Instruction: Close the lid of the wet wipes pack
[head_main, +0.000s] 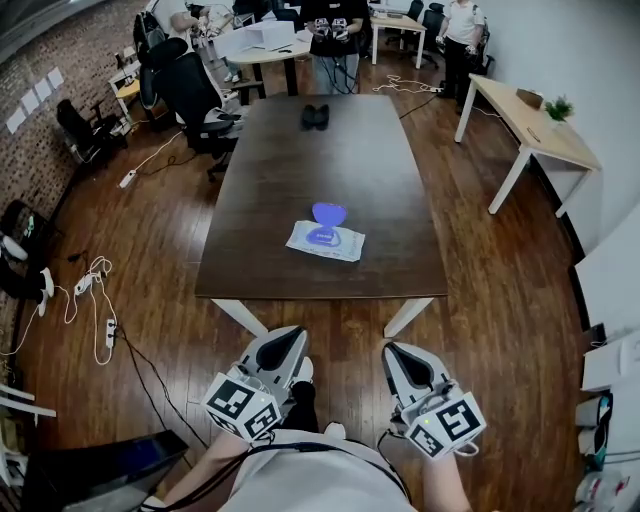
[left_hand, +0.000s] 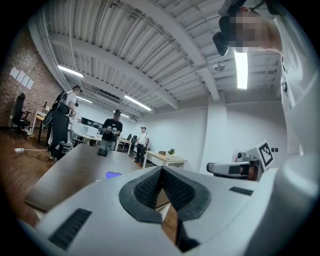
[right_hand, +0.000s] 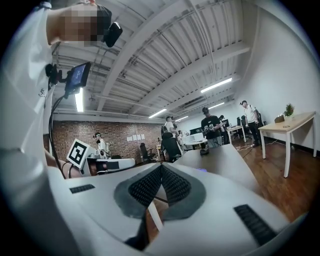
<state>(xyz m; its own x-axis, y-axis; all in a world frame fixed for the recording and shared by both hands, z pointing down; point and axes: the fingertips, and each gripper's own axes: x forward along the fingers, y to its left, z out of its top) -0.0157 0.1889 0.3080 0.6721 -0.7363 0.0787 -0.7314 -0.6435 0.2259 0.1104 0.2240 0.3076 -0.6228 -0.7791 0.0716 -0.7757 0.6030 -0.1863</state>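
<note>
The wet wipes pack (head_main: 325, 241) lies flat on the near half of the dark table (head_main: 290, 160), with its purple lid (head_main: 328, 213) standing open on the far side. Both grippers hang short of the table's near edge, over the floor, pointing level toward the pack. My left gripper (head_main: 292, 335) is shut with nothing in it, and so is my right gripper (head_main: 393, 351). In the left gripper view the jaws (left_hand: 161, 171) meet and the lid (left_hand: 113, 175) shows far ahead. The right gripper view has closed jaws (right_hand: 161, 168) and a sliver of the lid (right_hand: 201, 169).
A black object (head_main: 316, 117) sits at the table's far end. Office chairs (head_main: 190, 90) stand at the back left, a white desk (head_main: 530, 125) with a small plant at the right. People stand beyond the table. Cables and a power strip (head_main: 110, 332) lie on the floor at left.
</note>
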